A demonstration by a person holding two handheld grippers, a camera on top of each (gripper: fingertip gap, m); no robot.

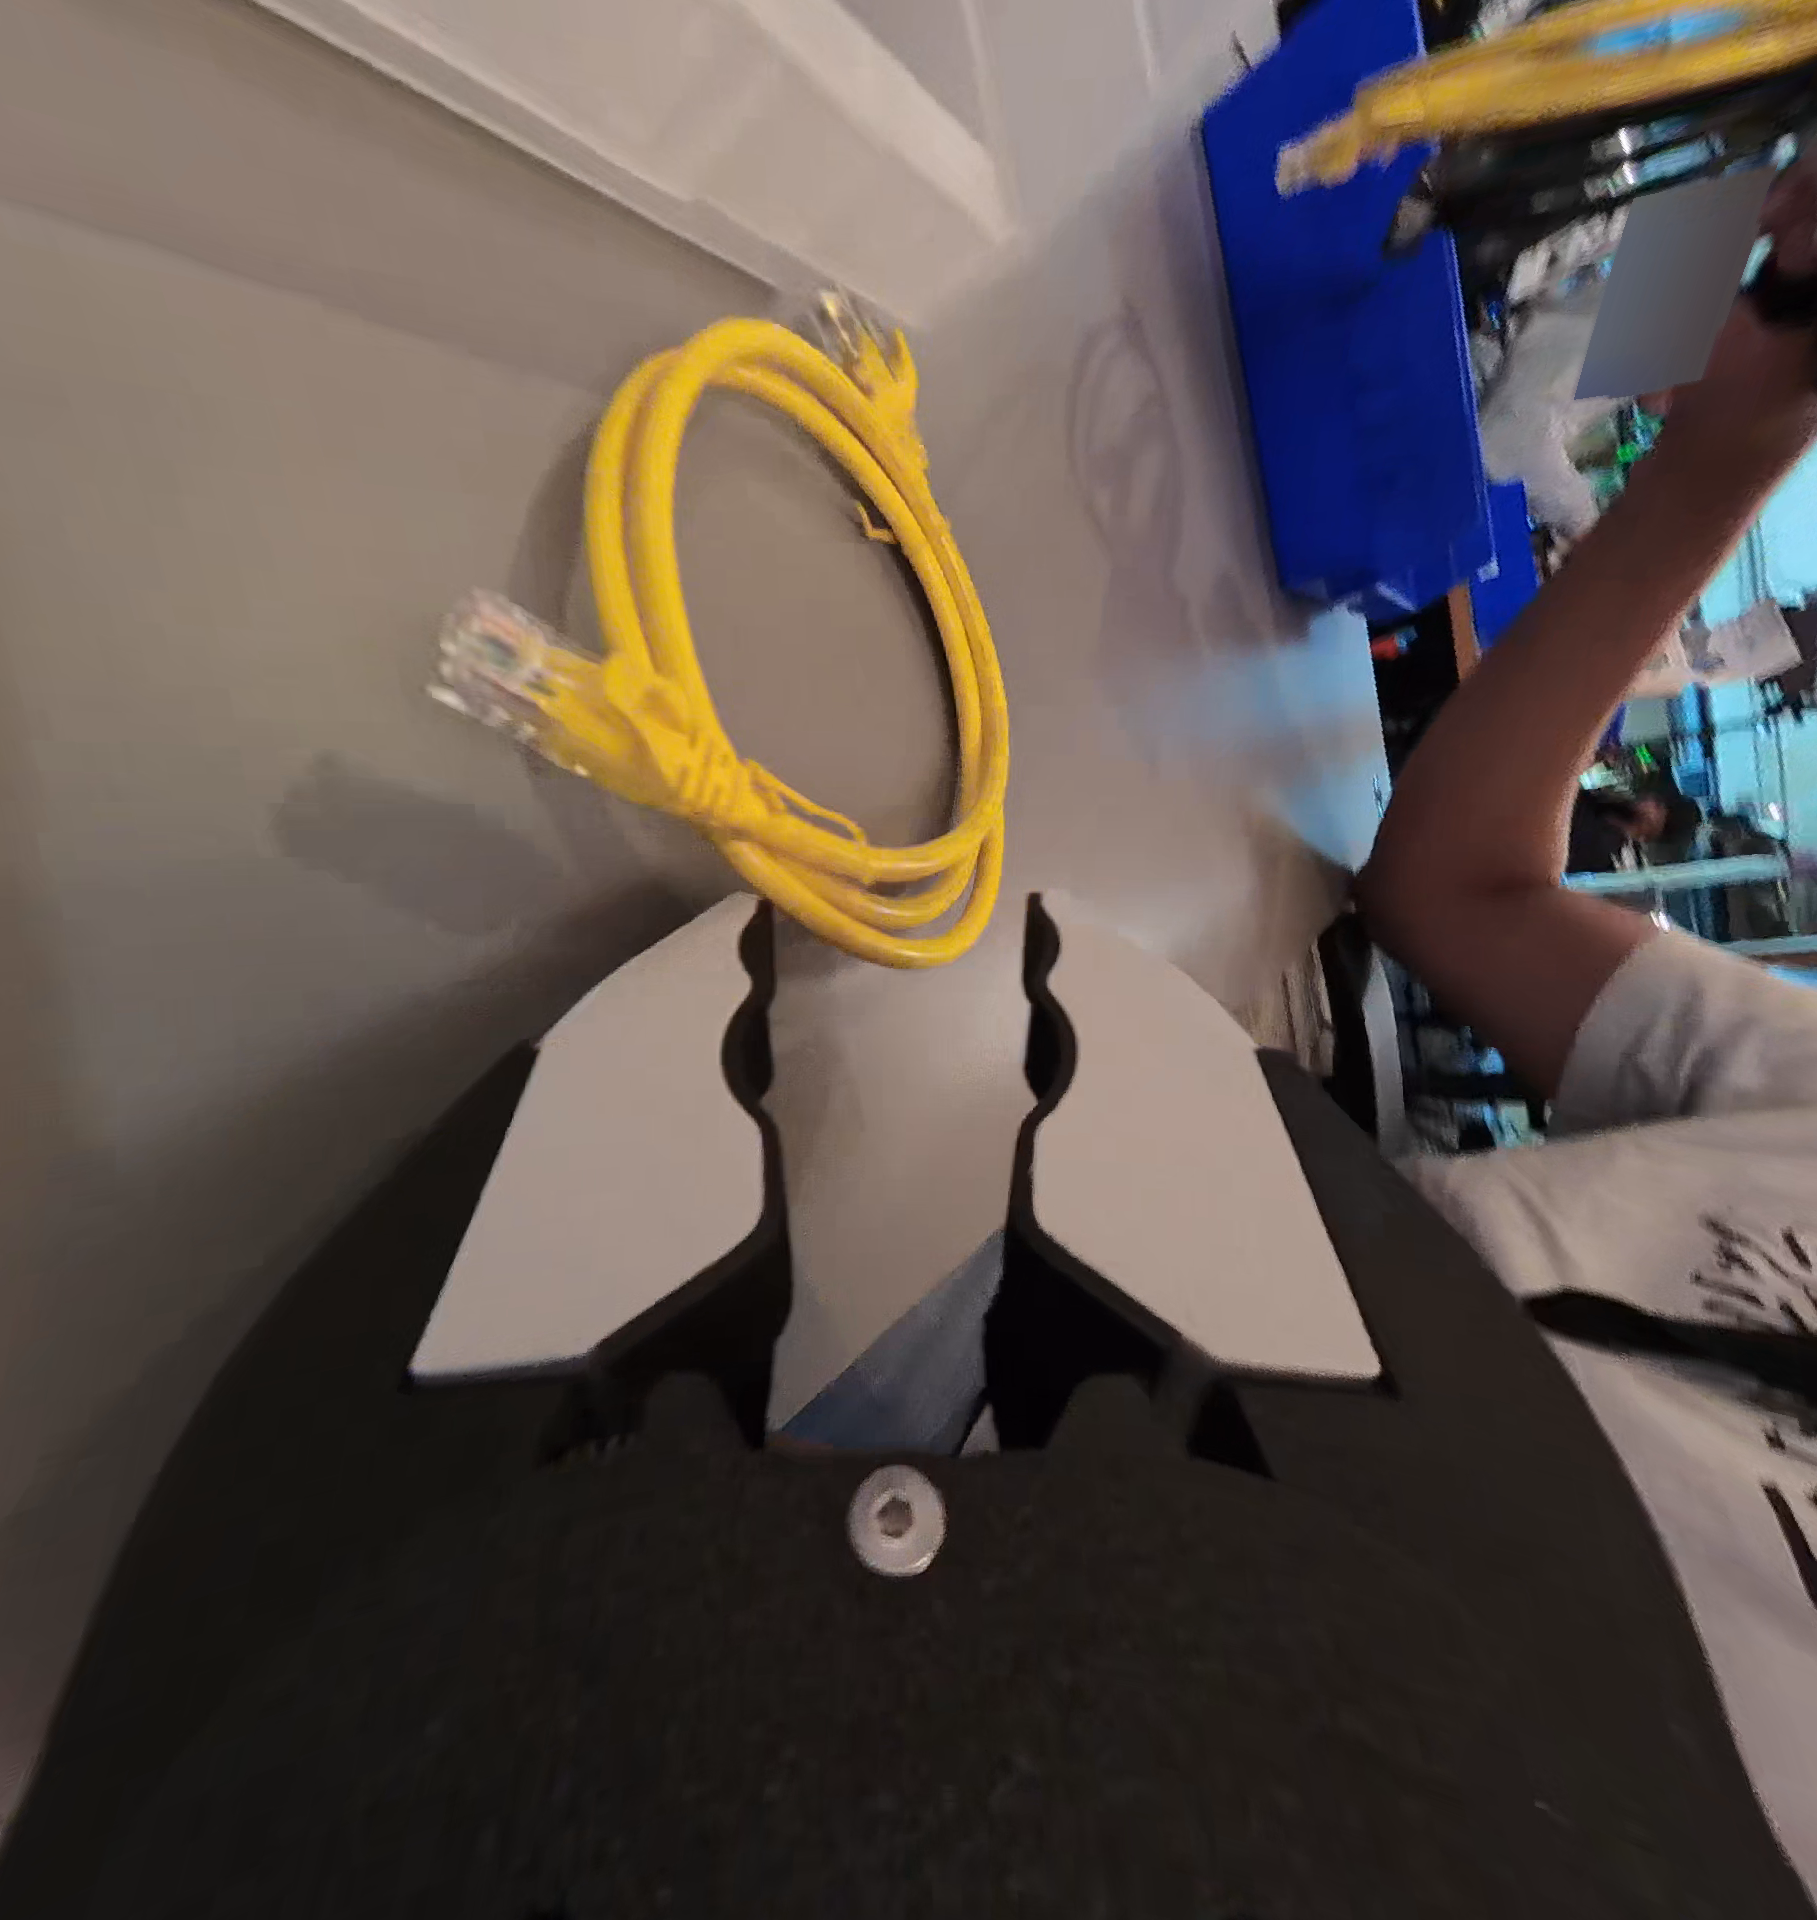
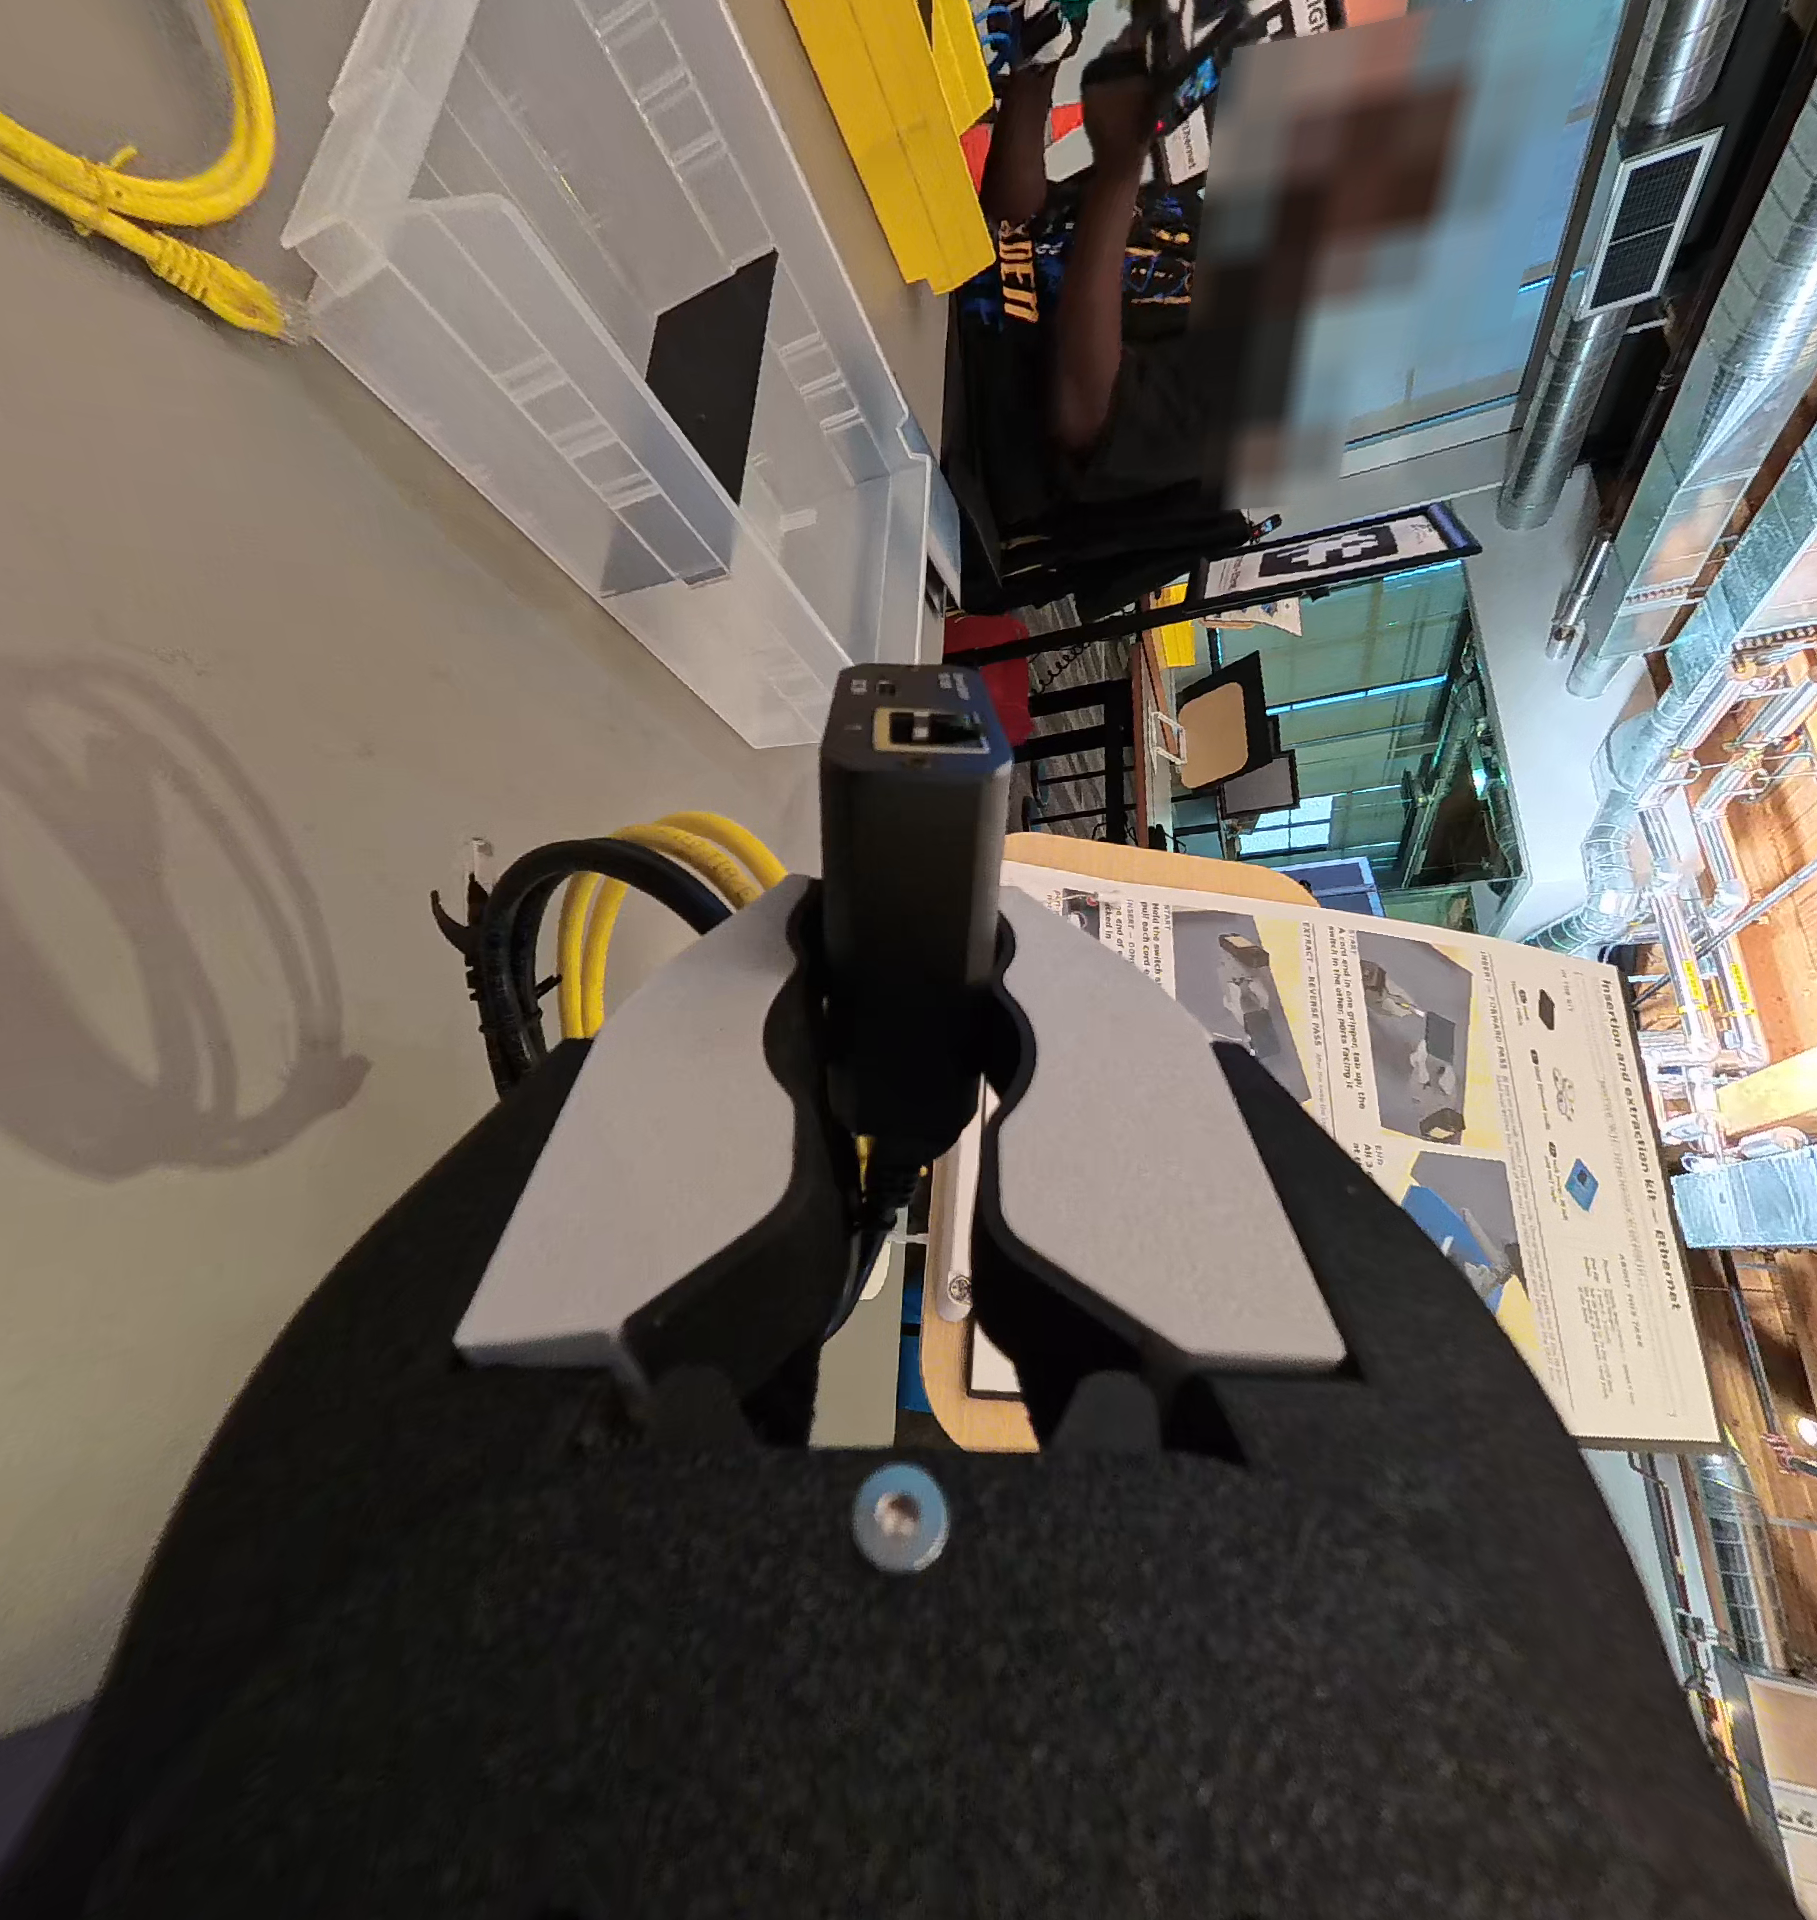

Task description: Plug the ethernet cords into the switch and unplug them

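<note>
Both jaws differ: left wide on nothing, right gripping switch (image 2: pixel 914 862), its base hidden.

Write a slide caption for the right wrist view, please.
Right gripper jaws clamp the dark switch, its empty port facing forward.

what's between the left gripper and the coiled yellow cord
Nothing visible. The left gripper is open, and the coiled yellow cord lies just beyond its fingertips on bare grey table.
</note>
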